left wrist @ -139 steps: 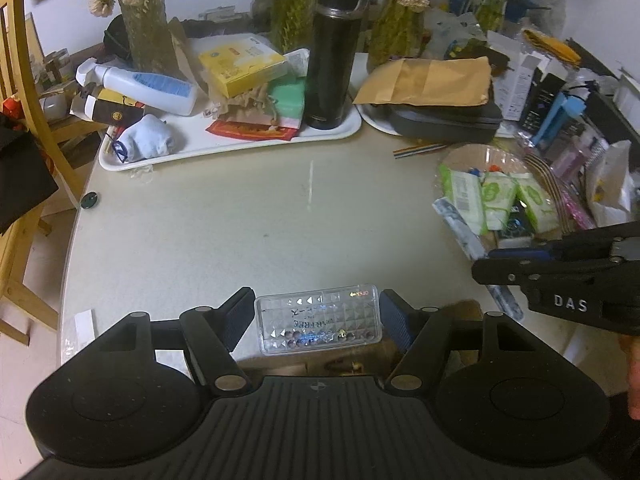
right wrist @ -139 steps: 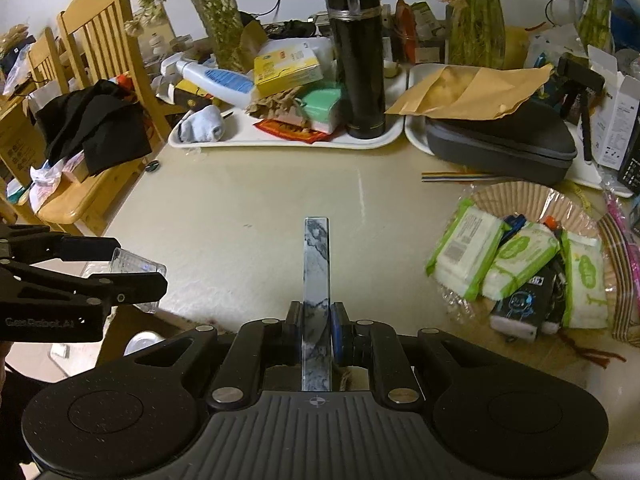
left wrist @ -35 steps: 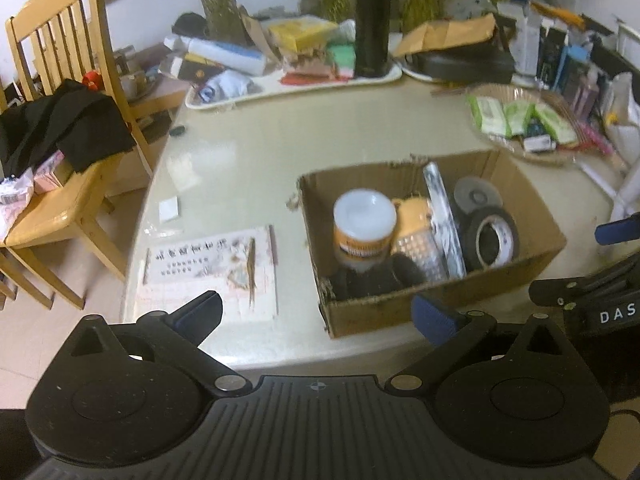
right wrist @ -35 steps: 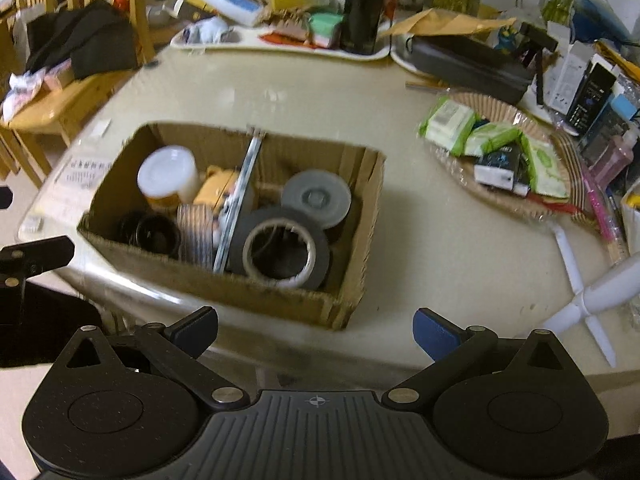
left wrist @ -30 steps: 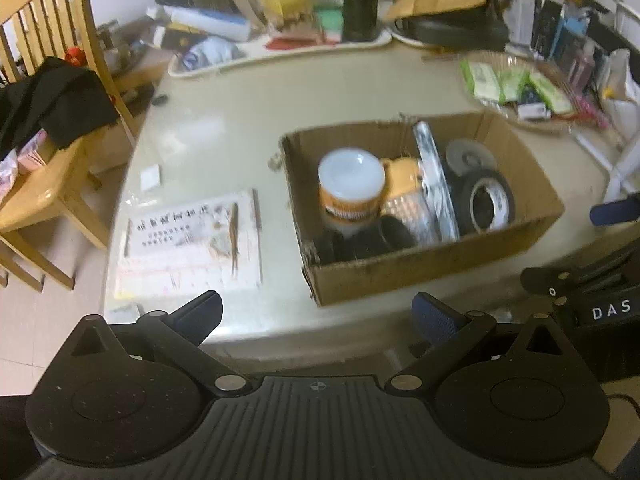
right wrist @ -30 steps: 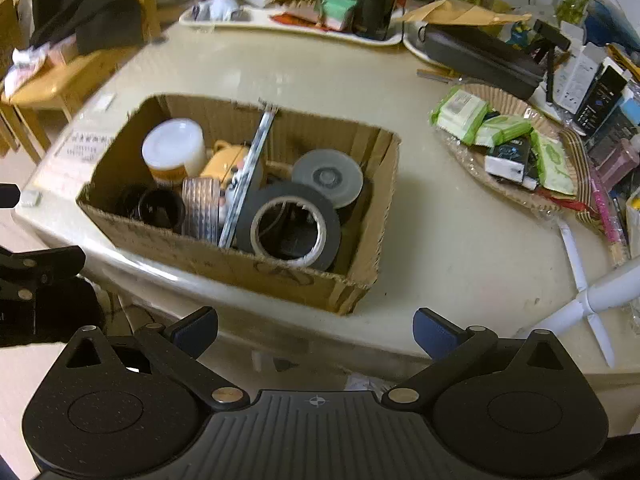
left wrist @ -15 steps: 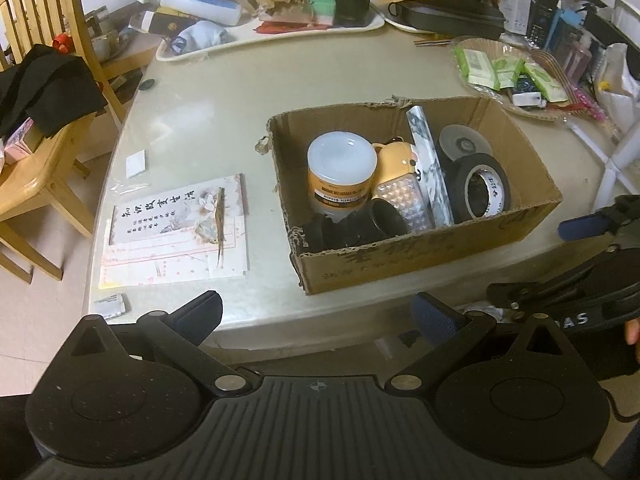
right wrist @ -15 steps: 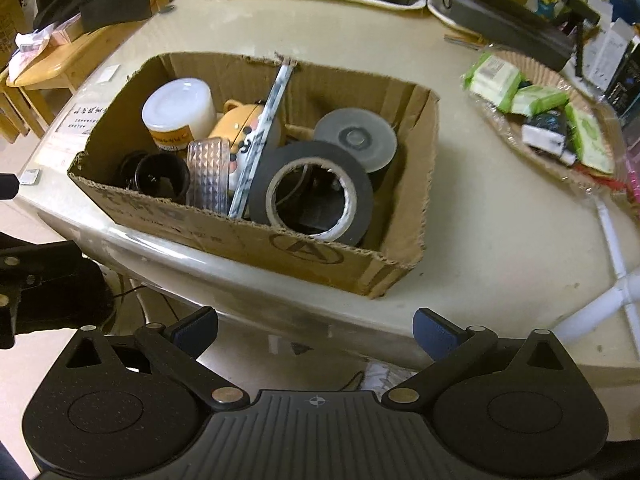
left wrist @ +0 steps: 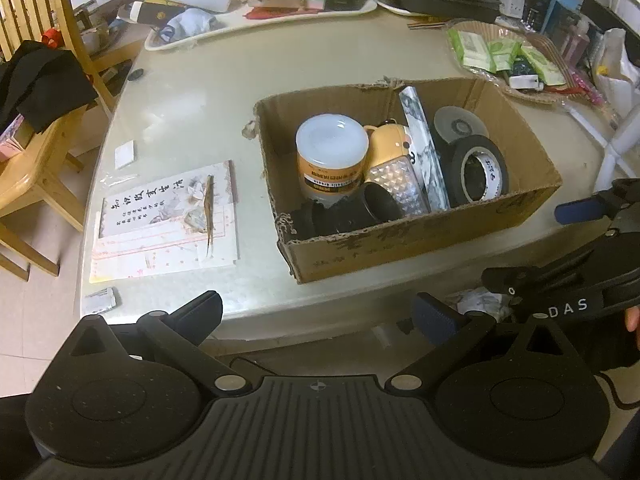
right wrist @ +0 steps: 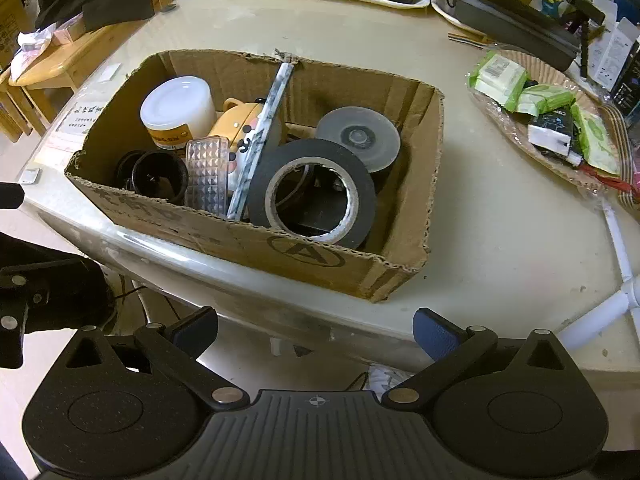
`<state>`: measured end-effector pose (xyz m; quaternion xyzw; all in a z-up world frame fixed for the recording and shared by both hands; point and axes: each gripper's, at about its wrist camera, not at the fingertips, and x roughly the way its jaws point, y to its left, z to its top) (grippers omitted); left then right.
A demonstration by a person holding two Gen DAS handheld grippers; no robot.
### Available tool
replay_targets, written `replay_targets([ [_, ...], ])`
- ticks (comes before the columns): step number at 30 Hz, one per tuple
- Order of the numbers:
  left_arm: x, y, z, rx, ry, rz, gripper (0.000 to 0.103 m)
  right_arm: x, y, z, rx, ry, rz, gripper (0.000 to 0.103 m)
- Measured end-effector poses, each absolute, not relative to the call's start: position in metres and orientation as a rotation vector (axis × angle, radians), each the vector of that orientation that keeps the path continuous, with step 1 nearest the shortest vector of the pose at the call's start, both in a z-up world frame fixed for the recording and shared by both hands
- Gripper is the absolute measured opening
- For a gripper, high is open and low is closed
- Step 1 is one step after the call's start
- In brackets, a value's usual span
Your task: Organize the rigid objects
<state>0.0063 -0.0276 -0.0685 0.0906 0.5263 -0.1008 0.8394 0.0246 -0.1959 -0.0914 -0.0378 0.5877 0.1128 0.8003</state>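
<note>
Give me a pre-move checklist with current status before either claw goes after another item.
1. Left claw open and empty: ok.
2. Right claw open and empty: ok.
3. Both claws back off the cardboard box: ok.
4. Clear studded case and marbled bar inside the box: ok.
5. Box fully on the table: ok, though close to its near edge.
6. Room left beside the black tape roll: cannot tell.

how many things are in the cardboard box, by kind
In the cardboard box, as far as shows:
tape roll: 1
grey disc: 1
marbled bar: 1
clear studded case: 1
yellow character item: 1
white-lidded jar: 1
black cylinder: 1
Total: 7
</note>
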Motion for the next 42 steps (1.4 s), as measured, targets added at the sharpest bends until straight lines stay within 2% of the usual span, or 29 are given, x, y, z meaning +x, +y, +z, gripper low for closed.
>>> replay_targets([
  [42, 0.007, -0.022, -0.065, 0.109, 1.096, -0.204, 0.103, 0.022, -0.203, -0.074, -0.059, 1.198, 0.231, 0.103],
])
